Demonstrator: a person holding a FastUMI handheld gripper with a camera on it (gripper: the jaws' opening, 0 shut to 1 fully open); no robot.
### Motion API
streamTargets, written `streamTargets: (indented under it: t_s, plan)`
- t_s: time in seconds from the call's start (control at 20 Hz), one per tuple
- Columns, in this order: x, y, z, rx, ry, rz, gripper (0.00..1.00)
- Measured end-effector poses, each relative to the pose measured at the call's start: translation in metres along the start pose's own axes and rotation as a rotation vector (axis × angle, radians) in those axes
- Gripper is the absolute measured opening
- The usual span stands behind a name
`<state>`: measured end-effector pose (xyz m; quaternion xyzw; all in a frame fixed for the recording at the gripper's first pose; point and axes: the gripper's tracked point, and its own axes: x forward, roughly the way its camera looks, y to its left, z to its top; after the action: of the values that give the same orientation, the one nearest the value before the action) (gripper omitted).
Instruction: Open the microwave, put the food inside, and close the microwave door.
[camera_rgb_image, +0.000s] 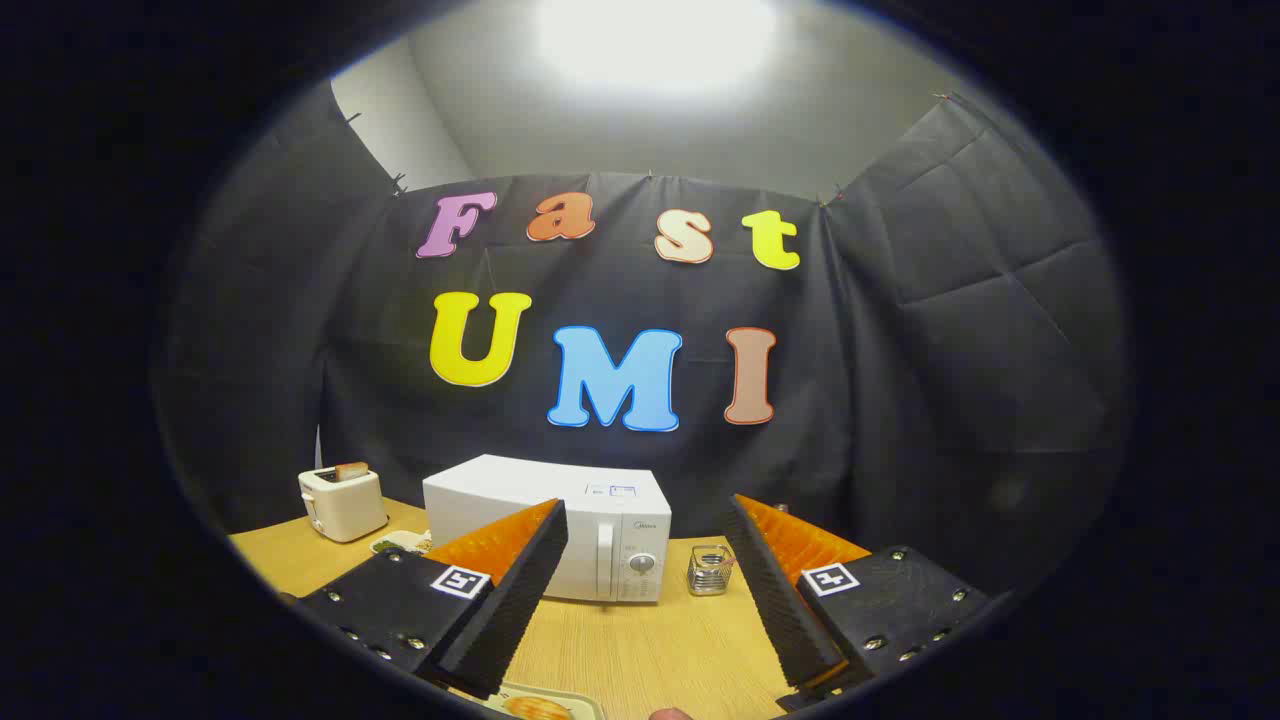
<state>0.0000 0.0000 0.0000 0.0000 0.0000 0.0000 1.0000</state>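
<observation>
Gripper view, from my remote station. I see the claw (645, 565) held wide, its two fingers (520, 585) spread well apart with nothing between them, raised above the light wooden tabletop (640, 640).

The white box-shaped microwave oven (560, 525) stands on the table beyond the fingers, a little toward the left finger, whose tip overlaps its front face from my vantage. Its door is shut; a vertical white handle (604, 555) and a round dial (641, 563) lie at the right end of the front, seen in the gap between the fingers.

The food, an orange-brown item on a pale green tray (545, 705), lies on the table below and nearer to me than the fingertips, between the two fingers and close to the base of the left one; I can see just its far edge.

A small clear glass jar with a metal clasp (710, 570) stands just right of the microwave, near the right finger. A white toaster with a slice of bread in its slot (342, 500) sits well to the left, and a plate (400, 542) lies between toaster and microwave.
</observation>
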Motion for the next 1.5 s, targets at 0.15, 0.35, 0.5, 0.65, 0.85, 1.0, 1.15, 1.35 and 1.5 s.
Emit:
streamTargets:
  t_s: [0.15,0.35,0.5,0.65,0.85,1.0,1.15,1.35,1.5]
  plan:
    - [0.002,0.004,0.009,0.011,-0.017,-0.005,0.98]
    - [0.006,0.01,0.009,0.01,-0.023,0.0,0.98]
    - [0.005,0.013,0.014,0.01,-0.032,0.004,0.98]
    - [0.007,0.015,0.014,0.017,-0.037,0.006,0.98]
    - [0.007,0.019,0.012,0.027,-0.031,0.011,0.98]
    - [0.006,0.023,0.01,0.027,-0.031,0.017,0.98]
    - [0.005,0.026,0.007,0.033,-0.028,0.018,0.98]
    - [0.009,0.028,0.001,0.046,-0.012,0.021,0.98]
    - [0.016,0.026,-0.001,0.046,-0.012,0.022,0.98]
